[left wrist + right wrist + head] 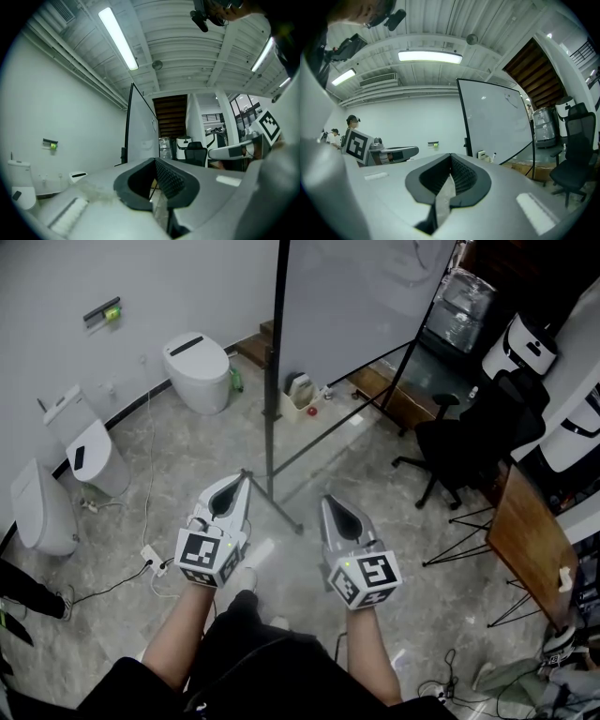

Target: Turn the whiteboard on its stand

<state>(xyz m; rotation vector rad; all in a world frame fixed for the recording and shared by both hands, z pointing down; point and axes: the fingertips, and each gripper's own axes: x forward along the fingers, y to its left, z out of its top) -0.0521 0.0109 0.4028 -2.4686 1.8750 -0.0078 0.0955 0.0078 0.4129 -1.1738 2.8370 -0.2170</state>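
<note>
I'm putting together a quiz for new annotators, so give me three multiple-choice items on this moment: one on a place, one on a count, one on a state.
1. In the head view, where does the black office chair stand relative to the whiteboard?
A) to its left
B) to its right
C) behind the person

2. How many white toilets stand near the wall at left?
A) one
B) three
C) five

3. How are the left gripper and right gripper?
A) both shut, holding nothing
B) both clamped on the whiteboard's frame
C) one open, one shut

Key:
1 B: the chair sits right of the board's stand.
2 B: three toilets show along that side.
3 A: each gripper view shows its jaws together, with the board farther off.
</note>
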